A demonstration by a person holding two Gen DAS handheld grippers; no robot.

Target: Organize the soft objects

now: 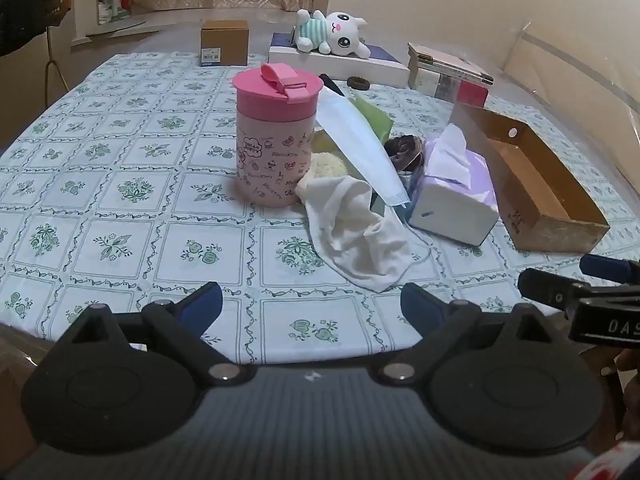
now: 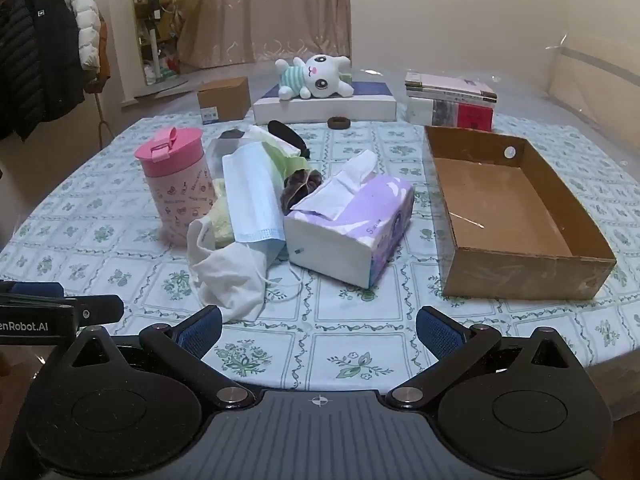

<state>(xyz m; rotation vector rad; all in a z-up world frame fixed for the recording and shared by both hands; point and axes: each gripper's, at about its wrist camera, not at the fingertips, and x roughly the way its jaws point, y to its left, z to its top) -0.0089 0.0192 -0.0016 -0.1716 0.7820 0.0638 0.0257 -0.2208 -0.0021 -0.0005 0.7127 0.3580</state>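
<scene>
A heap of soft things lies mid-table: a white cloth (image 1: 356, 232) (image 2: 232, 276), a blue face mask (image 1: 352, 144) (image 2: 254, 196), a dark scrunchie (image 1: 404, 150) (image 2: 302, 186), green and yellowish cloths (image 2: 286, 156) and a purple tissue pack (image 1: 456, 196) (image 2: 352, 224). An empty cardboard box (image 1: 536, 184) (image 2: 508, 208) stands to the right. A white plush bunny (image 1: 334, 34) (image 2: 316, 78) lies on a white box at the back. My left gripper (image 1: 312, 304) and right gripper (image 2: 318, 328) are both open and empty, near the table's front edge.
A pink lidded cup (image 1: 274, 132) (image 2: 176, 184) stands left of the heap. At the back are a small brown box (image 1: 224, 42) (image 2: 224, 98), a flat white box (image 2: 324, 108), a dark hair tie (image 2: 339, 122) and stacked books (image 1: 448, 74) (image 2: 450, 104). Coats (image 2: 40, 56) hang at the left.
</scene>
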